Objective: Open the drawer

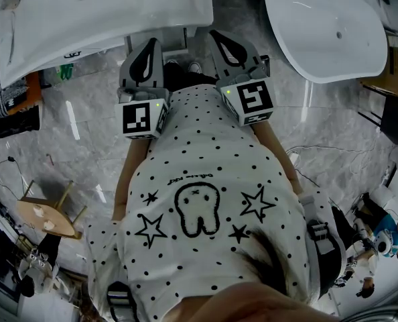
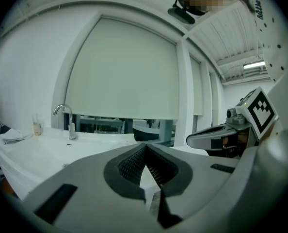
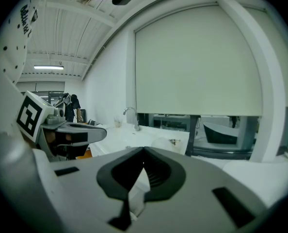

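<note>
The left claw (image 2: 145, 149) and the right claw (image 3: 143, 154) are both pressed together with nothing in them. They point toward a white bench (image 2: 42, 152) with a tap (image 2: 62, 113). No drawer shows anywhere, so opening it is all left to do.

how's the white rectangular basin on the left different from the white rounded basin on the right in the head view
Shape: the white rectangular basin has straight edges and a squared corner, while the white rounded basin curves all the way round.
Fittings: a curved metal tap stands at the rectangular basin; no tap shows on the rounded basin.
Shared: both are glossy white.
</note>
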{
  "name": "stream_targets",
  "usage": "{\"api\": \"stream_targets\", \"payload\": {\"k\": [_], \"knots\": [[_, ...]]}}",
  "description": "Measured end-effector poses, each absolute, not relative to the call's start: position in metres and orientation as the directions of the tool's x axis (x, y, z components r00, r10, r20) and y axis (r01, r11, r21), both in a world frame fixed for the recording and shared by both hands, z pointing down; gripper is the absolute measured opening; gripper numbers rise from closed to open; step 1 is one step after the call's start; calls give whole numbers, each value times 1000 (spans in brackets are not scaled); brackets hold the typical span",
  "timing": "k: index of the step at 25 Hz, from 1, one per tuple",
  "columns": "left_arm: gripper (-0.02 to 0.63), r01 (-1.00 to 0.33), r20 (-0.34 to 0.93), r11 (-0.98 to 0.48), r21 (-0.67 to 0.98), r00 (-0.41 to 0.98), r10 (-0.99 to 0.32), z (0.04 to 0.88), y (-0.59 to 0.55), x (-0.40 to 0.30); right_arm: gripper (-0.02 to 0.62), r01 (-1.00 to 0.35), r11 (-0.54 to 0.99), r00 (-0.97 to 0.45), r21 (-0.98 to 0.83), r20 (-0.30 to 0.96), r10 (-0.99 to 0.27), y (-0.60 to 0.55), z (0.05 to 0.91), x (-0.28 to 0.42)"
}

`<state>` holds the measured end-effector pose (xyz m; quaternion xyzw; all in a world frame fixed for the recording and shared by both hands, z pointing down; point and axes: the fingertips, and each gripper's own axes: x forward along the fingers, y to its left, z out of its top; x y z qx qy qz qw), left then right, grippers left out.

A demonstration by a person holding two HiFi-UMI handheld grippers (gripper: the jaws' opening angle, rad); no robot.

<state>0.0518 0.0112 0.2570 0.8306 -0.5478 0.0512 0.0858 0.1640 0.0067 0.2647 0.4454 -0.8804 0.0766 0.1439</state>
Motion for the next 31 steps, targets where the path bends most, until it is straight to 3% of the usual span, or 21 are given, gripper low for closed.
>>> {"api": "stream_targets", "payload": {"k": [31], "knots": [[3, -916, 175, -396, 71, 402, -899, 258, 14, 62, 14, -802, 596, -565, 21, 297, -770, 10, 261, 171]]}}
